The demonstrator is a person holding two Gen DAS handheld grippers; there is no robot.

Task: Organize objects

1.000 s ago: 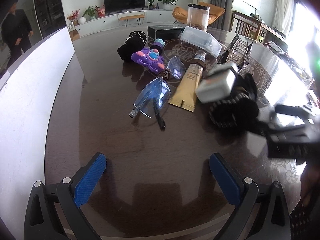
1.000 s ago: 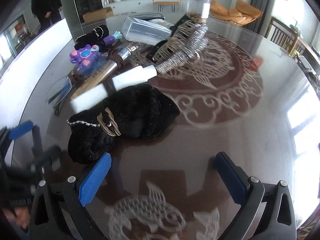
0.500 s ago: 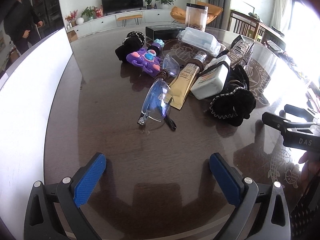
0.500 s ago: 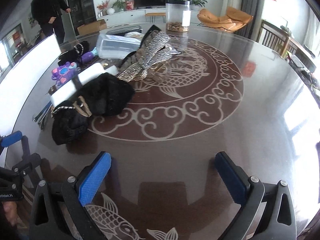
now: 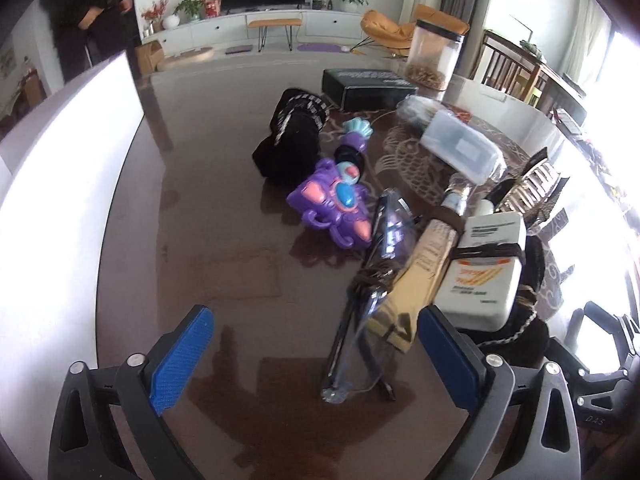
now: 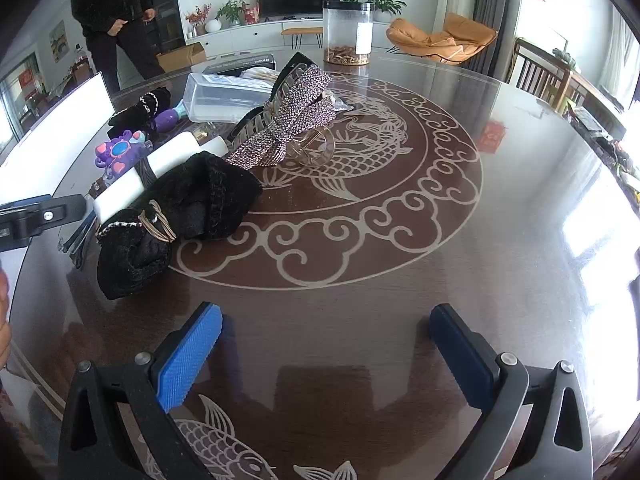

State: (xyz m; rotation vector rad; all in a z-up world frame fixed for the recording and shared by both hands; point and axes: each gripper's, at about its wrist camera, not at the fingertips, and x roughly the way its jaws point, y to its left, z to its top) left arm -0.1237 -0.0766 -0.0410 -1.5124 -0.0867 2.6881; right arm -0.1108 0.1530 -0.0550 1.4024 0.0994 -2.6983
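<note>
Glasses (image 5: 370,300) between left claw (image 5: 316,354) fingers

Left gripper (image 5: 314,354) at bottom of frame, jaws wide apart, nothing between the blue pads (image 5: 182,354). Dark glossy table (image 5: 208,208) fills centre. Clear safety glasses (image 5: 370,316) lie right of centre, their lower end between the fingers. Gold tube (image 5: 420,276) just right of them, touching; white bottle (image 5: 482,276) beside the tube, a dark band around both. Purple toy (image 5: 334,208) mid-frame; black fabric bundle (image 5: 294,140) above it. Clear jar (image 5: 434,56) upper right. Right gripper (image 5: 600,364) at lower right edge.
</note>
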